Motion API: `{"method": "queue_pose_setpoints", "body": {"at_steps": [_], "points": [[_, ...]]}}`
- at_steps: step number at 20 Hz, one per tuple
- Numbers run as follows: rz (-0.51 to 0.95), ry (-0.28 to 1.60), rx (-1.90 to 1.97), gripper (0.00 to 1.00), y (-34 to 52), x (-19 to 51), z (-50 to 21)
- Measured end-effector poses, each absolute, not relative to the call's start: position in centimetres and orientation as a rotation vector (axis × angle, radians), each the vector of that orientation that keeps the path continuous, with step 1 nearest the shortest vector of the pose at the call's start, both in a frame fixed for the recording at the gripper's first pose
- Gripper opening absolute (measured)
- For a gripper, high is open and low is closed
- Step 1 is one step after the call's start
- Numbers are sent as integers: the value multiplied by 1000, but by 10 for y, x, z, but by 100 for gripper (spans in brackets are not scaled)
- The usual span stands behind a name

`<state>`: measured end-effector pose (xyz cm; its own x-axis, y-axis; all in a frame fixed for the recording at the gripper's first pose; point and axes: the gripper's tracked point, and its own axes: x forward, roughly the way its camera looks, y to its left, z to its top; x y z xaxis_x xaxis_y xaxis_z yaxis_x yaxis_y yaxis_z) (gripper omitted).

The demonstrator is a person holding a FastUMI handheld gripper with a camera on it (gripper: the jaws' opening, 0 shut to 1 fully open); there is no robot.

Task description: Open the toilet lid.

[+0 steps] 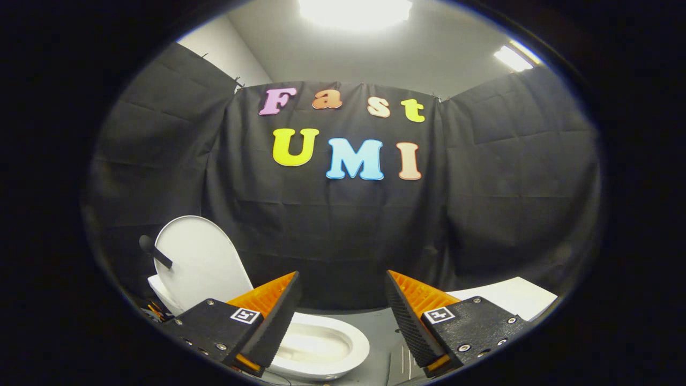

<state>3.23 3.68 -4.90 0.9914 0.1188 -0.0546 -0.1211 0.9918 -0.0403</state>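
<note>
Presently my jaws stand wide apart, nothing between them, touching nothing. My gripper (341,300) looks across the booth at the black cloth wall (343,241), with grey floor (383,327) in the gap between the fingers.

Left finger (278,316): its tip lies over the near part of the toilet bowl (321,348) as I see it; whether it is above or ahead of it I cannot tell. Bowl is white, rim oval, open to the top, seat down on it.

Toilet lid (201,262): already raised, beyond and left of the left finger, behind the bowl. Long axis runs up and down, leaning a little back toward the cloth wall; rounded end points upward, underside faces me.

A dark handle-like stub (154,251) sticks out at the lid's left edge.

Right finger (410,316): beyond it a white flat surface (514,297), low against the cloth. Two ceiling lights (353,9) above the wall.
</note>
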Motion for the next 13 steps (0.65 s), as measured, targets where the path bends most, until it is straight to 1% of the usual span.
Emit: {"method": "queue_pose_setpoints", "body": {"at_steps": [4,10,13], "points": [[79,37,-47,95,25,19,-35],[64,-26,-134,95,28,0,-8],[53,-38,-107,95,28,-7,-4]]}}
